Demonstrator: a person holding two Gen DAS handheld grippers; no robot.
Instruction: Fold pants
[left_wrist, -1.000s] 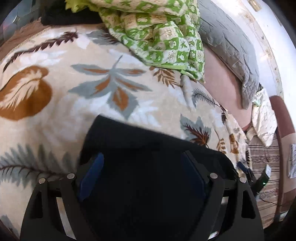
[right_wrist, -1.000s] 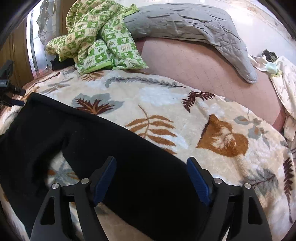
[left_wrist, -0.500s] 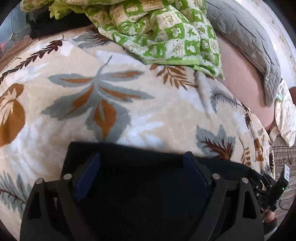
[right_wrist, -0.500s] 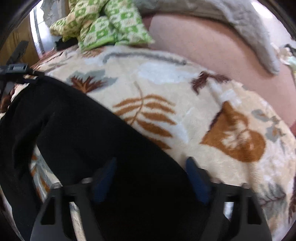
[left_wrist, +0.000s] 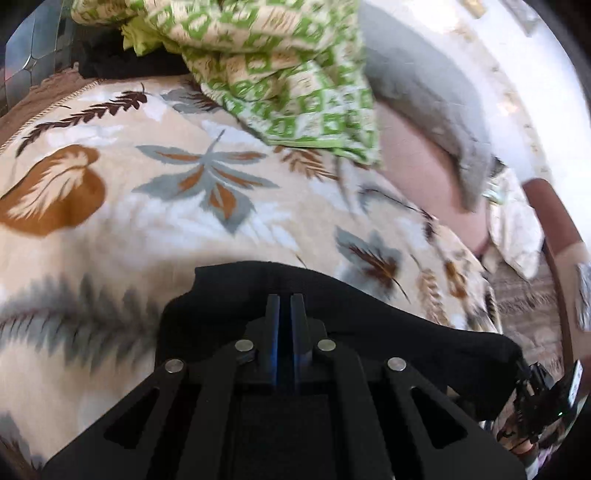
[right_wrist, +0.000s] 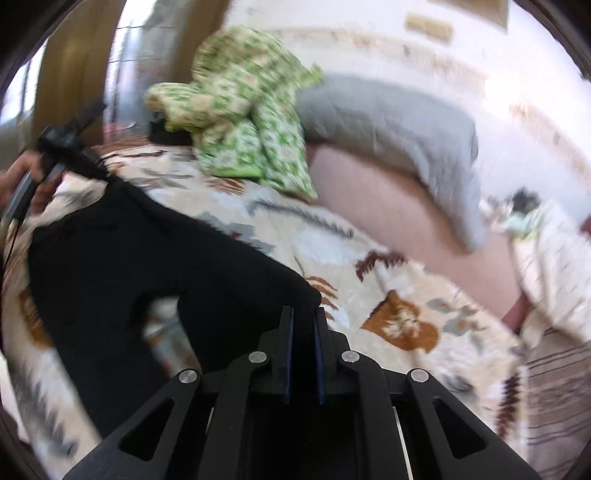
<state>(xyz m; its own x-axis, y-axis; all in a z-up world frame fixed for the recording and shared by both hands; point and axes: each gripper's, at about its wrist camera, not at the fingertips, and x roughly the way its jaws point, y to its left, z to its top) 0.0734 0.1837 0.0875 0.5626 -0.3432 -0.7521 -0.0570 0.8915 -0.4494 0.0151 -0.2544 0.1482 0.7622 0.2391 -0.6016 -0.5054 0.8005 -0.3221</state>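
The black pants (right_wrist: 122, 258) lie across a leaf-patterned blanket (left_wrist: 184, 206) on a bed. My left gripper (left_wrist: 284, 299) is shut on one end of the pants (left_wrist: 369, 317), its blue pads pinching the black cloth. My right gripper (right_wrist: 303, 314) is shut on the other end, and the cloth stretches away to the left toward the left gripper (right_wrist: 62, 147). A gap between the two legs shows blanket (right_wrist: 162, 317). The right gripper shows at the lower right of the left wrist view (left_wrist: 543, 406).
A green checked quilt (left_wrist: 288, 74) is bunched at the far side of the bed, next to a grey quilted cover (right_wrist: 399, 136) and a pink sheet (right_wrist: 388, 206). A cream cloth (right_wrist: 554, 266) lies at the right. A striped rug (right_wrist: 554, 398) lies beyond the bed edge.
Both grippers have closed from wide open onto the ends of the pants. Both views have lifted and swung, and the cloth is now pulled taut between them.
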